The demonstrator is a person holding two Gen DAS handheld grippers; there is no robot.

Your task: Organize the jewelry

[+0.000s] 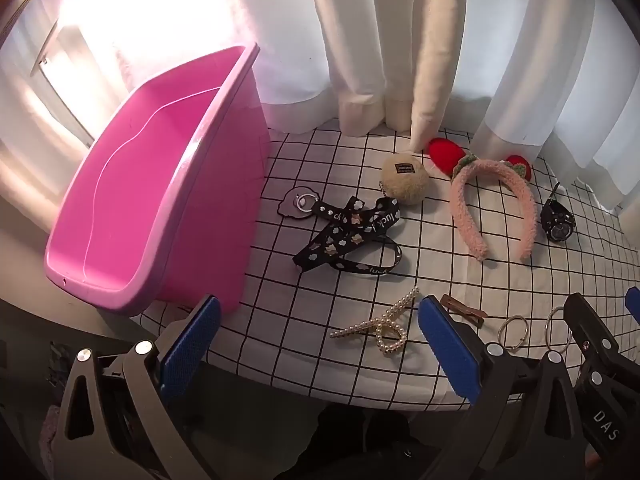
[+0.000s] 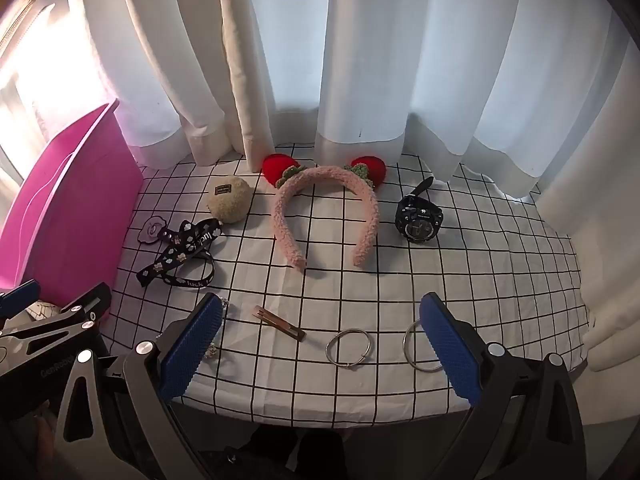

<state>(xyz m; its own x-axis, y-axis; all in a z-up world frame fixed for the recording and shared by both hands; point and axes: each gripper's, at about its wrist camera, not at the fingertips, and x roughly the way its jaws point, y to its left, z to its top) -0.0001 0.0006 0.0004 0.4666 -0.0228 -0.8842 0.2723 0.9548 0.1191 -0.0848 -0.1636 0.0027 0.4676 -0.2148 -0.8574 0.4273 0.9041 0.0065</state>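
left gripper (image 1: 318,344) spread wide, holding nothing | pearl clip (image 1: 376,326) lies between its fingers by the tablecloth's (image 1: 440,272) near edge, long axis slanting away to the right | right gripper (image 2: 320,346) also wide, over a ring (image 2: 349,347) | pink bin (image 1: 152,200) at the left edge; left hand nearer.

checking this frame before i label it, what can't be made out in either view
- Pearl hair claw: in the right wrist view almost wholly hidden behind that gripper's finger.
- Second metal ring: partly behind the right gripper's pad.
- Pink bin's floor: its near part is hidden by the front wall.
- Watch dial: too small to read.
- Window: blown out by glare.
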